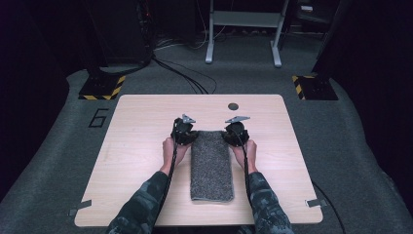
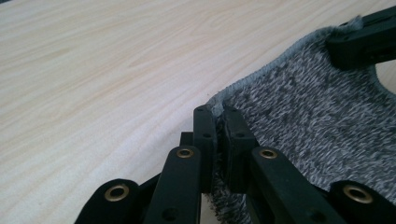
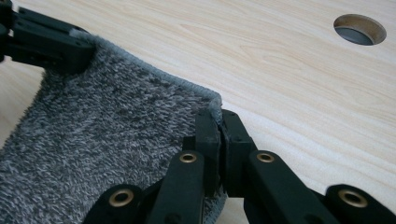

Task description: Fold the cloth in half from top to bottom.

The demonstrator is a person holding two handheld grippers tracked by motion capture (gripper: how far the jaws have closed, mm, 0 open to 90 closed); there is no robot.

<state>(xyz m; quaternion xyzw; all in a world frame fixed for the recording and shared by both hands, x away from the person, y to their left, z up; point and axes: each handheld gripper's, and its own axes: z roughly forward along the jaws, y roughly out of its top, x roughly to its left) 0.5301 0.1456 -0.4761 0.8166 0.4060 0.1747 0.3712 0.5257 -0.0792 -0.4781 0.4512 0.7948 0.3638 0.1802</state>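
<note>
Both grippers pinch the far corners of a grey towel on a wooden table.

Left gripper has its jaws clamped on the towel's far left corner; right gripper is clamped on the far right corner, each biting the stitched hem. Seen from above, the left gripper and right gripper sit at the towel's far end. The towel lies folded into a long narrow strip at the middle of the table, running toward the person. It looks soft, light and limp, likely to sag between the grips, so corner holds on the firmer hem suit it. A round hole lies beyond, near the table's far edge.
</note>
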